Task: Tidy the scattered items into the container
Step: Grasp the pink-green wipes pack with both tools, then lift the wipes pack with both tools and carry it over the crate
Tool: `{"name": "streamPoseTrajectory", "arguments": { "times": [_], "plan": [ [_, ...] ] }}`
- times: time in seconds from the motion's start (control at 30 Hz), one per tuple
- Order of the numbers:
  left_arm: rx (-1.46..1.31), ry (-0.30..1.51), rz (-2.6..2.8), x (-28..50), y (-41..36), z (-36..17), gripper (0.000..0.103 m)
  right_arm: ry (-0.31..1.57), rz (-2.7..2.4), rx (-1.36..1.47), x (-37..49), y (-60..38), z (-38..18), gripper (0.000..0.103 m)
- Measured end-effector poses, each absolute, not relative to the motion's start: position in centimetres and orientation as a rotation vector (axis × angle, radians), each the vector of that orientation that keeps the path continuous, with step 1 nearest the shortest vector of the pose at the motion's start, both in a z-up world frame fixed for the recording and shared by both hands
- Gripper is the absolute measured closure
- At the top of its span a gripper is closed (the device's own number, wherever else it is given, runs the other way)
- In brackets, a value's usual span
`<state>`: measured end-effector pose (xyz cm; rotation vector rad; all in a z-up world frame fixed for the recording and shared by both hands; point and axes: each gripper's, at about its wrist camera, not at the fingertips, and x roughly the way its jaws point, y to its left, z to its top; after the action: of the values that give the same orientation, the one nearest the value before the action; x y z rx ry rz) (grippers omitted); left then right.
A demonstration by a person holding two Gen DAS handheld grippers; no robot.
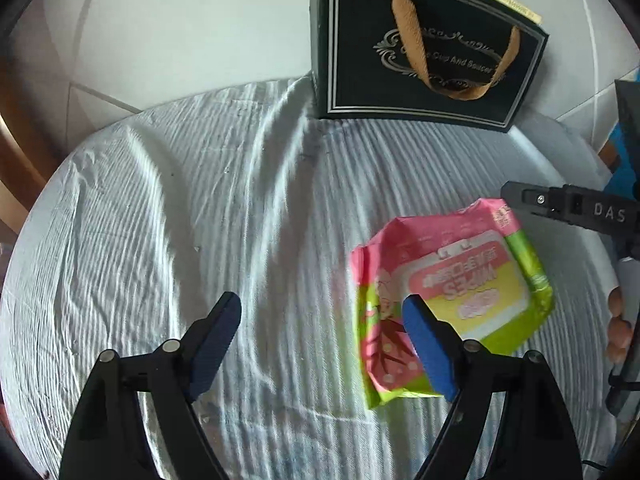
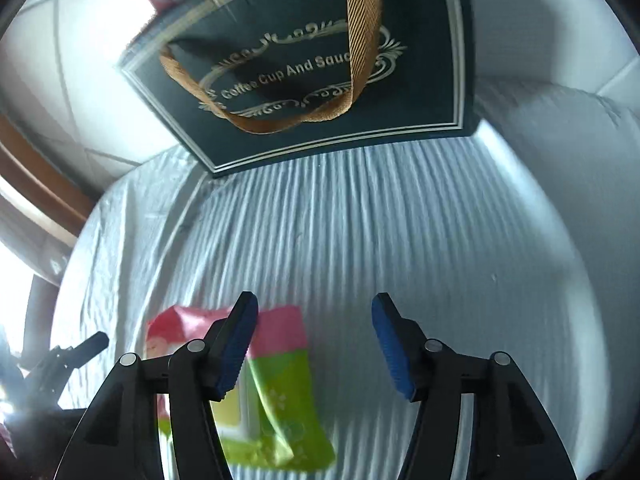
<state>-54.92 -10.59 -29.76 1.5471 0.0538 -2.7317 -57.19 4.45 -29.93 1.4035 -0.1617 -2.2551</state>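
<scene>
A pink and green pack of wipes (image 1: pixel 452 292) lies on the white ribbed cloth (image 1: pixel 240 200). My left gripper (image 1: pixel 322 304) hangs open above the cloth; its right finger overlaps the pack's left end and nothing sits between the pads. From the right edge, one of my right gripper's fingers (image 1: pixel 532 200) reaches just past the pack's far corner. In the right wrist view my right gripper (image 2: pixel 314 304) is open and empty, with the wipes pack (image 2: pixel 280 380) low on the left, behind its left finger. The black gift bag (image 1: pixel 424 48) with a gold ribbon handle stands at the cloth's far edge (image 2: pixel 320 80).
A tan box edge (image 1: pixel 504 0) shows behind the bag. A person's hand (image 1: pixel 618 332) holds the right gripper at the frame's right edge. Pale floor tiles (image 1: pixel 160 32) and brown wood (image 2: pixel 36 184) lie beyond the cloth. My left gripper's finger (image 2: pixel 88 344) shows at lower left.
</scene>
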Motion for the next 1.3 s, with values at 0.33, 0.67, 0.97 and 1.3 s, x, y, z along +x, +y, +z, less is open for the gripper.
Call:
{"name": "streamPoseTrajectory", "arguments": {
  "times": [0.33,0.67,0.97,1.3],
  "plan": [
    [1.717,0.039,-2.753,-54.0,-5.7,-33.7,0.017,-0.209,-2.122,1.463,-52.9,4.0,-32.3,0.047],
    [1.567,0.016,-2.832,-53.3,-4.2,-31.9,0.054,-0.138,-2.176,1.365,-50.6,3.2,-29.4,0.083],
    [1.313,-0.034,-2.933,-46.9,-4.4,-23.8,0.054,-0.119,-2.241,1.150,-44.4,4.3,-20.7,0.084],
    [1.017,-0.121,-3.163,-36.4,-2.2,-11.1,0.054,-0.128,-2.480,0.884,-32.0,8.1,-6.9,0.084]
  ]
}}
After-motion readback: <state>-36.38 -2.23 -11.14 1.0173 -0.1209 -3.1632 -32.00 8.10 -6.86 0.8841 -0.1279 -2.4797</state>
